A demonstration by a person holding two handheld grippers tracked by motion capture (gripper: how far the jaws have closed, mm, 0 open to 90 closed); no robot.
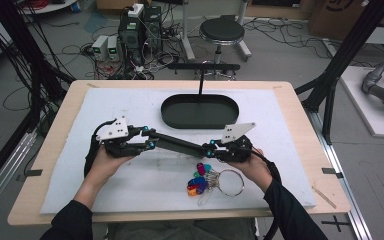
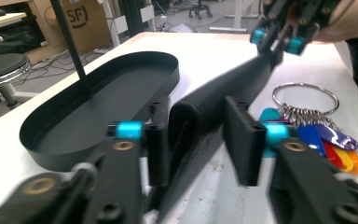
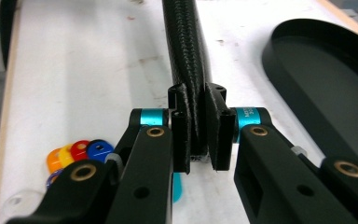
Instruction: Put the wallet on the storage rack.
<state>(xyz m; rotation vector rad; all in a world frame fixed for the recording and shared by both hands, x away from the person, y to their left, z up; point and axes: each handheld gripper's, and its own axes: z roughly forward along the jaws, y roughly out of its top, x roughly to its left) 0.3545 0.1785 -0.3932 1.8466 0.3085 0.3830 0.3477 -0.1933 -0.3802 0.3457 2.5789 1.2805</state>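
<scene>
Two grippers hold one long black woven-textured pouch [image 1: 177,143] mid-frame: right gripper [image 3: 197,135] pinches its end, left gripper [image 2: 196,140] straddles the other end, one pad apart.

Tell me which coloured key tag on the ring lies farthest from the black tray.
The orange tag, at the outer end of the fan of tags. The yellow, red and blue tags beside it lie successively closer to the black tray.

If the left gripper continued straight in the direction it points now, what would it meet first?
Probably the right gripper. The left gripper points along the long black pouch between its jaws, and the right gripper clamps the pouch's far end. Depth is unclear; the black tray lies off to the side.
</scene>
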